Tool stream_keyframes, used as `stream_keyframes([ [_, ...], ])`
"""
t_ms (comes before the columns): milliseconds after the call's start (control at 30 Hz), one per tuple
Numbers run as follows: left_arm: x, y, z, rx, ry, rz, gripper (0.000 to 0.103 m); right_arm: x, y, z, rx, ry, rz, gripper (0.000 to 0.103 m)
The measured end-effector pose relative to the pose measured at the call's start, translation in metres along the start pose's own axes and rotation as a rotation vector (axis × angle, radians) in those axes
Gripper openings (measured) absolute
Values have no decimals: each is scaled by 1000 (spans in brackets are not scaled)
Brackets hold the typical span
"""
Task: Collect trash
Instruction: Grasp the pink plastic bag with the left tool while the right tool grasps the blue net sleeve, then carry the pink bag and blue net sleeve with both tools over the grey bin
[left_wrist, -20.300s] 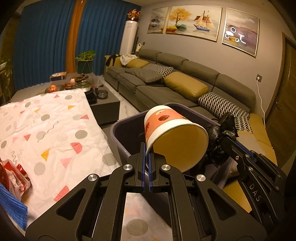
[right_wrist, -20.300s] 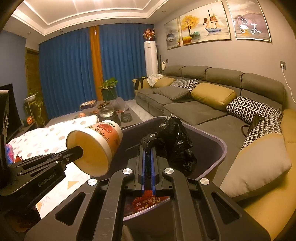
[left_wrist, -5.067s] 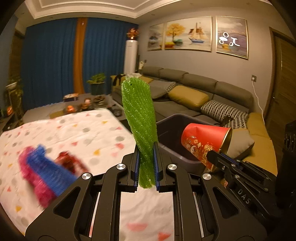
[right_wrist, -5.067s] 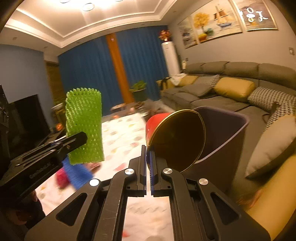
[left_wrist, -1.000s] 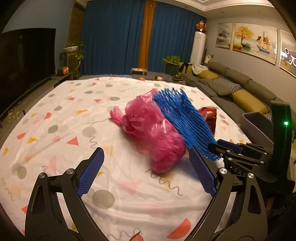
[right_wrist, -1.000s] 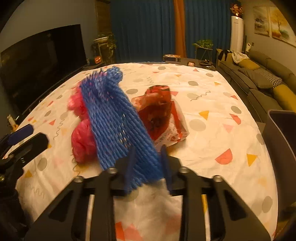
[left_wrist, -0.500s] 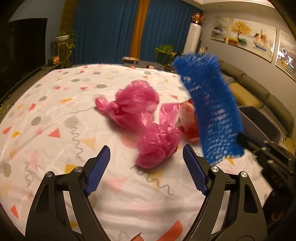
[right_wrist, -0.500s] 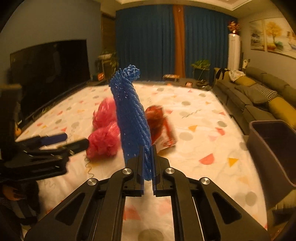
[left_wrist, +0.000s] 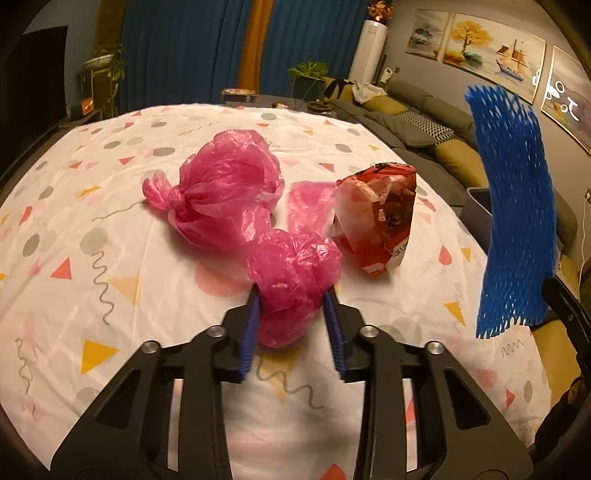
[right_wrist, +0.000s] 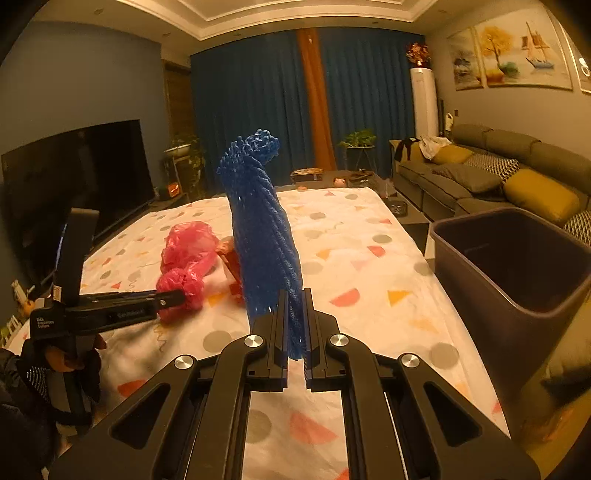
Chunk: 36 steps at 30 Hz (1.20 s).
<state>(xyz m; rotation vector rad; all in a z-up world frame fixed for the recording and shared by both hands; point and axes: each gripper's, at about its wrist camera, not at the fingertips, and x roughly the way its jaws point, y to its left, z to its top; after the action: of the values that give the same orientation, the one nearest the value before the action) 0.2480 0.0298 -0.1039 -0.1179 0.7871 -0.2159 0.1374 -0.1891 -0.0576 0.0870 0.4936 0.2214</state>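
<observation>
My left gripper (left_wrist: 291, 325) is closed around the near knot of a pink plastic bag (left_wrist: 291, 280) lying on the patterned tablecloth (left_wrist: 110, 258); its far, larger bundle (left_wrist: 225, 184) rests behind. A red snack wrapper (left_wrist: 380, 218) lies just right of it. My right gripper (right_wrist: 294, 332) is shut on a blue foam net sleeve (right_wrist: 264, 236) and holds it upright above the table; the sleeve also shows in the left wrist view (left_wrist: 517, 206). The dark trash bin (right_wrist: 517, 266) stands off the table's right edge.
A grey sofa (right_wrist: 498, 177) with yellow cushions runs along the right wall behind the bin. A TV (right_wrist: 74, 173) stands at the left. A low coffee table (right_wrist: 332, 177) with small items is beyond the table's far end.
My left gripper has moved forward and closed on the pink bag's near knot. My right gripper has lifted the blue net sleeve higher and toward the right.
</observation>
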Motion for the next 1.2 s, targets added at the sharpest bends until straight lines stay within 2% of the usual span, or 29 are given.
stream_keyframes([
  [200,-16,0,-7,-2,-40,14,22,-14,-10,-3,38,-18,-7,7],
  [400,-51,-4,-12,-12,-107,-13,22,-28,-20,-4,72,-28,-24,7],
  [567,-77,-24,-8,13,-168,-54,22,-43,-25,-4,83,-45,-58,7],
  [733,-86,-61,-1,55,-189,-125,22,-65,-40,-2,125,-81,-115,7],
  [933,-85,-124,12,137,-212,-227,22,-88,-66,5,162,-122,-207,7],
  [1200,-62,-209,33,219,-218,-330,22,-97,-116,24,189,-167,-347,7],
])
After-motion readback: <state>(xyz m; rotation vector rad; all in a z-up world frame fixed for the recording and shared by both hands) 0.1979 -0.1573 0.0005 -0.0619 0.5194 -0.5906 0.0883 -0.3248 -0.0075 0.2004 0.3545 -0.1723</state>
